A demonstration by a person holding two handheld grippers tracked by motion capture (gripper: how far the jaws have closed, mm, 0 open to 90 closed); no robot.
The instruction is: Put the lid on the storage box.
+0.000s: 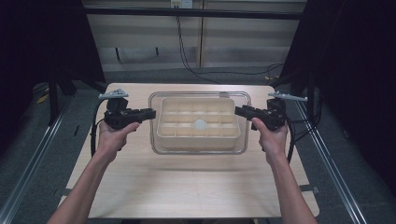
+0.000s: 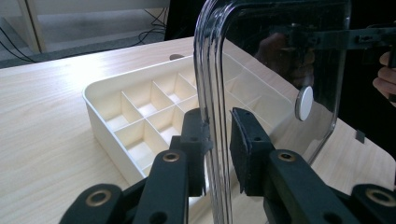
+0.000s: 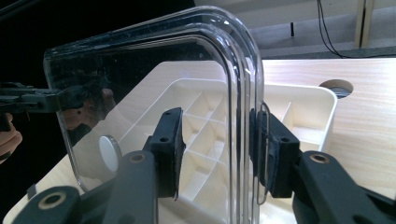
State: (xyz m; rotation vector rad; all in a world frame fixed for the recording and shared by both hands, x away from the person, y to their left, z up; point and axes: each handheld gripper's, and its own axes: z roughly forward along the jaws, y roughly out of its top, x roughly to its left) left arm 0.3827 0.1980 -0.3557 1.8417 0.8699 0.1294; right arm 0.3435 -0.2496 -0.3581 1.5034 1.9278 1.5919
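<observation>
One clear lid point(image 1: 199, 95) and one cream divided tray point(image 1: 200, 134) are sitting at the middle of the counter point(image 1: 140, 186). The tray is showing three rows of compartments; the number in each row cannot be counted with confidence. One round white knob point(image 1: 200, 124) is sitting at the centre of the lid.

The lid is lying roughly level over the tray, with its long axis running left to right across the counter, from one hand-held gripper to the other. The tray is sharing that orientation, open side up. In both gripper views the lid is appearing lifted clear of the tray rim.

Two hand-held grippers are in use. The left hand-held gripper point(image 1: 150, 113) is pointing inward at the left short edge; its jaws are clamping that rim, as the left gripper view point(image 2: 219, 140) is showing. The right hand-held gripper point(image 1: 239, 111) is pointing inward at the right short edge; in the right gripper view point(image 3: 217, 144) one pad point(image 3: 264, 144) is touching the rim while the other pad point(image 3: 176, 140) is standing off it.
</observation>
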